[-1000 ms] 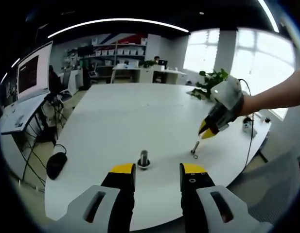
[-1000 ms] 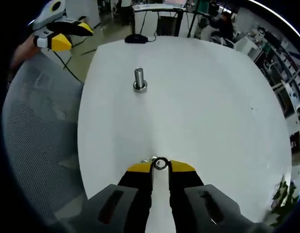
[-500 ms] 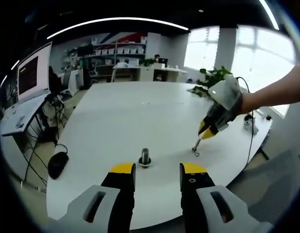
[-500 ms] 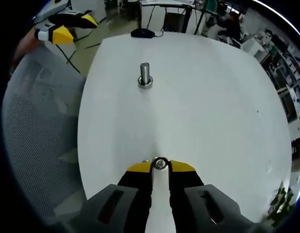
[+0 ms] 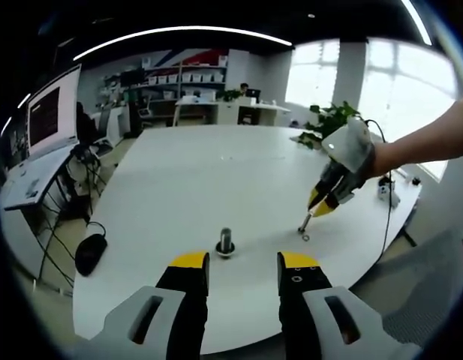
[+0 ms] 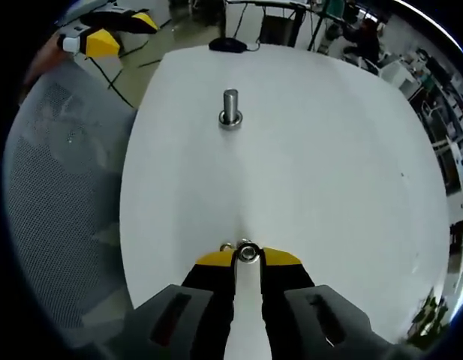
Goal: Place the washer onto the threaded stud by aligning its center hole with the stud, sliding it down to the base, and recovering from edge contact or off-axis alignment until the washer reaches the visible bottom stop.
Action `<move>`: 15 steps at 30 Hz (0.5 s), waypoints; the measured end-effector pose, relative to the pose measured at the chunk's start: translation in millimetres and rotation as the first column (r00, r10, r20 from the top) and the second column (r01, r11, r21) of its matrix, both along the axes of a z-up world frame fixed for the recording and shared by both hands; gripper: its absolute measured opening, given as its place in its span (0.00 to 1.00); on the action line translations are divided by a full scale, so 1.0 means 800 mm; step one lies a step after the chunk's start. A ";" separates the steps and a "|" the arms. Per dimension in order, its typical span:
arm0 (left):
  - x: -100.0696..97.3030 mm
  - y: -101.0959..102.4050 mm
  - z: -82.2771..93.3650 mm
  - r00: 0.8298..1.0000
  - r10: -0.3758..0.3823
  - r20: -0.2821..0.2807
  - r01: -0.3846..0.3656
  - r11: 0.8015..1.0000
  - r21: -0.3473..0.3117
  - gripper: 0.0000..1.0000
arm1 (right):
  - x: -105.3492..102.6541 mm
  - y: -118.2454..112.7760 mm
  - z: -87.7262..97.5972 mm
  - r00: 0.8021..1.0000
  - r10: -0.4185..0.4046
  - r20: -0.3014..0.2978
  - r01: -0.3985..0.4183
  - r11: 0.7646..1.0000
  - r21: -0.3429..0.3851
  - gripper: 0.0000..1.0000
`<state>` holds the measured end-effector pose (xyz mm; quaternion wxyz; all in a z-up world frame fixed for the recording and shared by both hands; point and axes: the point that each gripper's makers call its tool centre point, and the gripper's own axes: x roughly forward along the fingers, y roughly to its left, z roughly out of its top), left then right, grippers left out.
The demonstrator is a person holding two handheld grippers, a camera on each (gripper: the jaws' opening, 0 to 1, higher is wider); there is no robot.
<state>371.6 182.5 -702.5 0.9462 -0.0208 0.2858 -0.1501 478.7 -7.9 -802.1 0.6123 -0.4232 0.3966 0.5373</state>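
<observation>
Washer in R gripper jaws

One threaded stud, one washer, one computer mouse, one table — two tools, left, right.

Left hand-held gripper, jaws apart, just before threaded stud on white table.

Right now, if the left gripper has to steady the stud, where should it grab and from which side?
Grip the stud on its bare upper shaft, above the base collar, coming in level from the left gripper's own side. It stands upright, and the jaws are open, almost straddling it.
</observation>
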 end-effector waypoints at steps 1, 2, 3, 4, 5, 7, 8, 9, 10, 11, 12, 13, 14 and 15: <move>0.000 0.000 0.000 1.000 -0.001 -0.001 0.001 1.000 0.000 0.34 | 0.002 0.001 -0.003 1.000 -0.002 -0.004 0.002 1.000 0.002 0.13; 0.000 -0.001 -0.001 1.000 -0.003 -0.002 0.003 1.000 0.001 0.34 | 0.003 0.001 -0.004 1.000 -0.003 -0.007 0.003 1.000 0.001 0.13; 0.000 -0.001 -0.001 1.000 -0.003 -0.002 0.003 1.000 0.002 0.34 | 0.002 0.001 -0.005 1.000 -0.002 -0.007 0.002 1.000 -0.002 0.13; 0.000 -0.001 -0.001 1.000 -0.003 -0.002 0.003 1.000 0.002 0.34 | 0.002 0.000 -0.007 1.000 -0.001 -0.009 0.001 1.000 -0.007 0.13; 0.000 -0.001 -0.001 1.000 -0.002 -0.002 0.002 1.000 0.001 0.34 | 0.001 0.000 -0.008 1.000 -0.002 -0.010 0.001 1.000 -0.011 0.13; -0.001 -0.001 -0.001 1.000 -0.002 -0.003 0.002 1.000 0.000 0.34 | 0.001 -0.001 -0.012 1.000 0.000 -0.013 0.000 1.000 -0.017 0.13; -0.001 -0.001 -0.001 1.000 -0.001 -0.006 0.001 1.000 0.001 0.34 | 0.001 -0.001 -0.014 1.000 0.001 -0.014 -0.001 1.000 -0.020 0.13; -0.001 -0.001 -0.002 1.000 -0.002 -0.006 0.002 1.000 0.002 0.34 | 0.002 -0.001 -0.017 1.000 0.002 -0.015 -0.003 1.000 -0.024 0.13; -0.001 -0.001 -0.002 1.000 -0.002 -0.007 0.002 1.000 0.002 0.34 | 0.002 -0.001 -0.021 1.000 0.003 -0.018 -0.003 1.000 -0.030 0.13; -0.002 -0.001 -0.002 1.000 -0.002 -0.007 0.002 1.000 0.004 0.34 | 0.003 -0.002 -0.024 1.000 0.001 -0.020 -0.002 0.999 -0.033 0.13; -0.002 -0.001 -0.002 1.000 -0.002 -0.007 0.002 1.000 0.005 0.34 | 0.003 -0.003 -0.028 1.000 -0.004 -0.025 0.003 0.999 -0.039 0.13; -0.002 -0.001 -0.003 1.000 -0.002 -0.008 0.002 1.000 0.006 0.34 | 0.002 -0.002 -0.030 1.000 -0.003 -0.027 0.002 0.999 -0.037 0.13; -0.002 -0.001 -0.003 1.000 -0.003 -0.011 0.003 1.000 0.007 0.34 | 0.001 -0.002 -0.034 0.999 -0.009 -0.036 0.007 0.999 -0.043 0.13; -0.002 -0.001 -0.003 1.000 -0.002 -0.013 0.002 1.000 0.005 0.34 | 0.001 -0.003 -0.037 0.999 -0.010 -0.039 0.009 0.999 -0.049 0.14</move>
